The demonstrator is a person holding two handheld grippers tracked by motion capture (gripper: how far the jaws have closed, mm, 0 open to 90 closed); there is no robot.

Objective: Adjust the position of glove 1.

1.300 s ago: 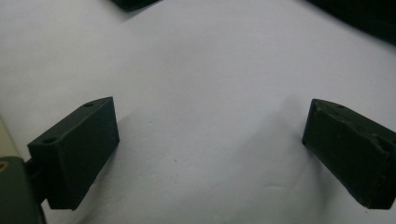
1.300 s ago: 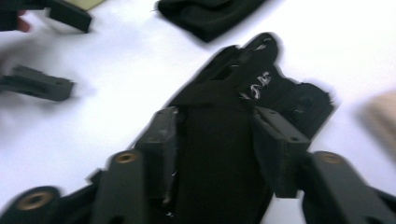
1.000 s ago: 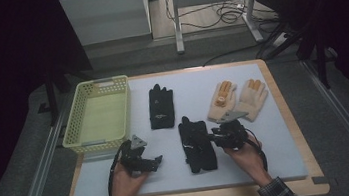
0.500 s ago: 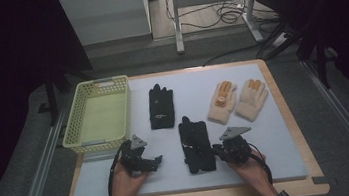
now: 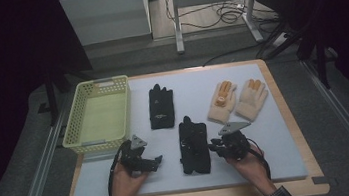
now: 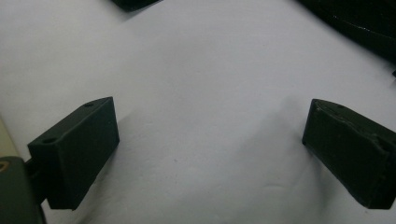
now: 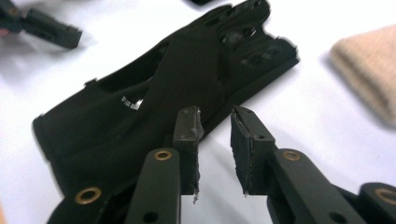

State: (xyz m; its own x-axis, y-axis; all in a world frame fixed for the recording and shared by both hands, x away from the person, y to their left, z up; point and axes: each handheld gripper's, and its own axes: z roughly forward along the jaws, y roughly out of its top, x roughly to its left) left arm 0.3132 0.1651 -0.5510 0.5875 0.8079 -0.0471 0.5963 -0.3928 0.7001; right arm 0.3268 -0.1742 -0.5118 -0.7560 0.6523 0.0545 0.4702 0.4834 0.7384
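The right hand-held gripper (image 5: 217,147) sits just right of the near black glove (image 5: 193,146), at the glove's edge. In the right gripper view its jaws stand a narrow gap apart with nothing between them, their tips just over the glove's (image 7: 159,93) long edge. The left hand-held gripper (image 5: 154,161) rests on the desk (image 5: 281,160) left of that glove, jaws spread wide and empty above bare white surface (image 6: 201,116).

Taking the near black glove as landmark: a 2nd black glove (image 5: 161,107) lies beyond it and slightly left, 2 tan gloves (image 5: 237,100) lie beyond it to the right, and a yellow basket (image 5: 98,116) stands well to its left.

The step in hand looks like the approach to a pick, not yet a grasp. The next move probably calls for widening the right jaws a little, pushing 1 jaw under the glove's edge, pinching the fabric, then lifting; the basket seems the likely destination.
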